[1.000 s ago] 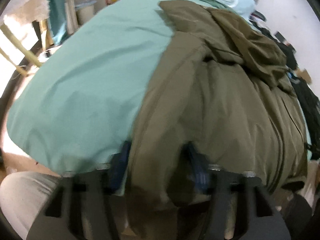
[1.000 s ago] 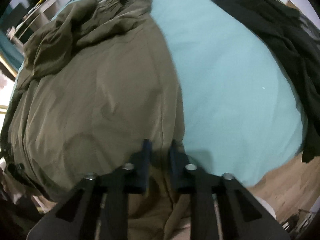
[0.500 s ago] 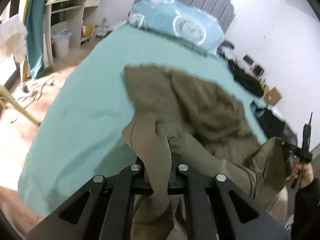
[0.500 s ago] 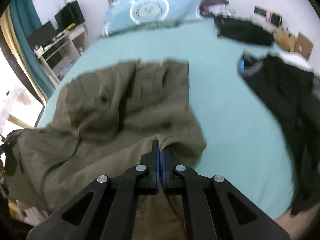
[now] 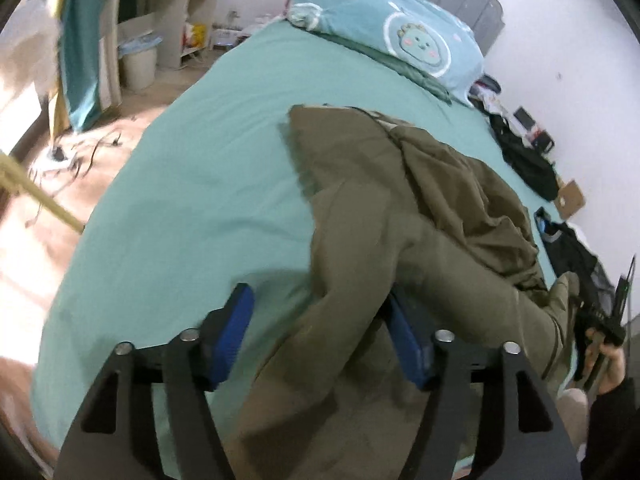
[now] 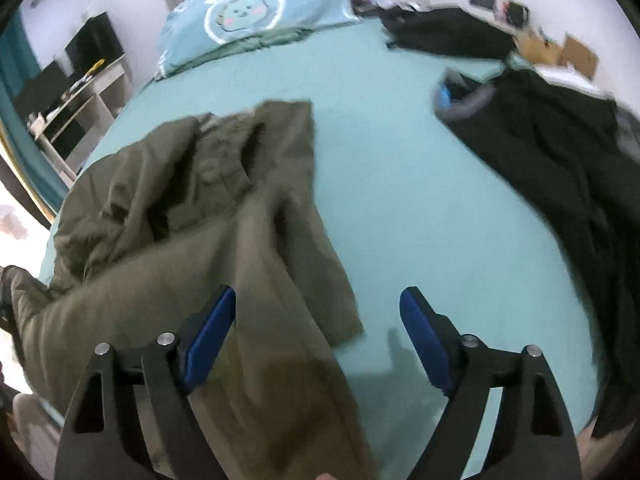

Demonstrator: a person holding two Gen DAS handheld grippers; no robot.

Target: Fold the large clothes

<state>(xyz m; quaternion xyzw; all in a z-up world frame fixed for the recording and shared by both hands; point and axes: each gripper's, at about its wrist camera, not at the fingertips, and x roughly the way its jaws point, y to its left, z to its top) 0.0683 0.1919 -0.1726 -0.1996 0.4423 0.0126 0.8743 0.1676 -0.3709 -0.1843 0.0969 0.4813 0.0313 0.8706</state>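
Left wrist: left gripper (image 5: 320,336) spread wide, nothing held; olive coat (image 5: 420,208) draped between fingers, lying on bed (image 5: 192,168), long axis running away toward pillow (image 5: 384,36) | Right wrist: right gripper (image 6: 316,340) spread wide, nothing held; coat hem seen just ahead, left of centre; black garment (image 6: 560,168) well apart, right.

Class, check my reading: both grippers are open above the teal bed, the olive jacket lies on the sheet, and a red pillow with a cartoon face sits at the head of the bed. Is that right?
One detail is wrong: the pillow is light blue, not red, as the right wrist view shows. The rest stands: the left gripper and right gripper are open above the teal bed, and the olive jacket lies on the sheet.
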